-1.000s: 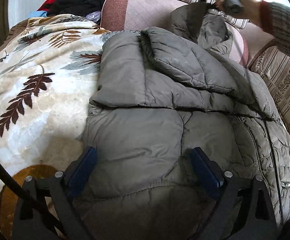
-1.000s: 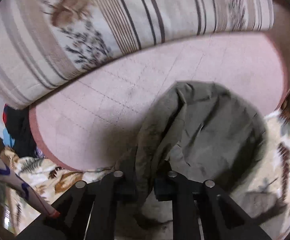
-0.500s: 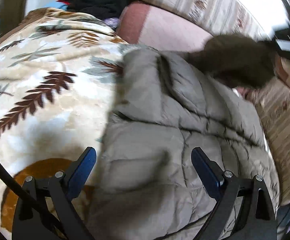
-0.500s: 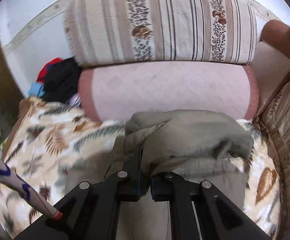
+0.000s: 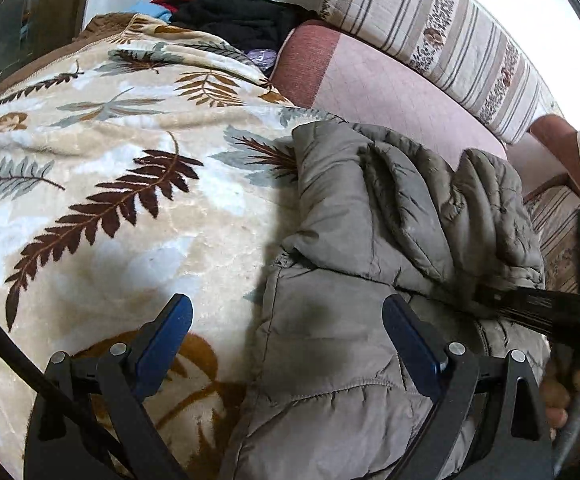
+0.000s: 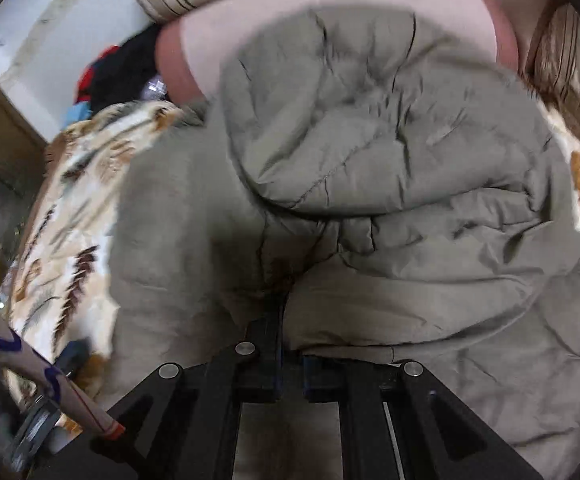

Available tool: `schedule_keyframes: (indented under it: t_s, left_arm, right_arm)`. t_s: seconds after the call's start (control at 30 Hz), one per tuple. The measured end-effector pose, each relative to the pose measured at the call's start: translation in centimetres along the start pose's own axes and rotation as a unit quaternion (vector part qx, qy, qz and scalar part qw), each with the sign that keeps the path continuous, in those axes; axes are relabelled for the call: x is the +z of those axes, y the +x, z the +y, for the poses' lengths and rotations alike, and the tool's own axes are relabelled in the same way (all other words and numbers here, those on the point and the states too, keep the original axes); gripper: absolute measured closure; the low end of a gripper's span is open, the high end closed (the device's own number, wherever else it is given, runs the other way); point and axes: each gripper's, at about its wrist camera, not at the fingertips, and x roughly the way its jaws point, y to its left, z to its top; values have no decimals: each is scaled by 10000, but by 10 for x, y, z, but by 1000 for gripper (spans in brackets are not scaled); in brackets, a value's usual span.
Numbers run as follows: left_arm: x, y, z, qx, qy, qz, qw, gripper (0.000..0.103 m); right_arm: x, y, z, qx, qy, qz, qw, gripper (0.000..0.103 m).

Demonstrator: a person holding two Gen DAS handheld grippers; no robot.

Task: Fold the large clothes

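Note:
A grey-olive quilted jacket [image 5: 353, 216] lies on a leaf-patterned blanket [image 5: 110, 184], its upper part doubled back over the body in puffy folds. My left gripper [image 5: 290, 332] hangs open just above it. One blue pad is over the blanket, the other over the jacket, so the jaws straddle the jacket's left edge. At the right of the left wrist view, a hand [image 5: 569, 396] holds my right gripper [image 5: 485, 300] low against the jacket. In the right wrist view my right gripper [image 6: 288, 312] is shut on a pinched fold of the jacket [image 6: 369, 140].
A pink cushion [image 5: 373, 80] and a striped bolster [image 5: 441, 36] lie behind the jacket. Dark and red clothes [image 5: 230, 12] are piled at the back left. A striped sofa arm [image 5: 557, 216] borders the right side. The blanket spreads wide to the left.
My right gripper has carried the jacket's top down from the cushion and over the jacket's body toward me. My left gripper has shifted slightly left and stays open.

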Motion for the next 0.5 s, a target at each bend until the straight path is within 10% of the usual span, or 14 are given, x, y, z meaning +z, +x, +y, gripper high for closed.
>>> schedule_keyframes:
  t_s: [0.27, 0.5]
  left_arm:
    - [-2, -1, -3, 42, 94, -30, 9999, 8]
    - [-4, -2, -2, 90, 57, -50, 9999, 8]
  right_arm:
    - [1, 2, 1, -77, -136, -220, 9996, 91]
    - [-10, -55, -12, 167, -194, -527, 9983, 44]
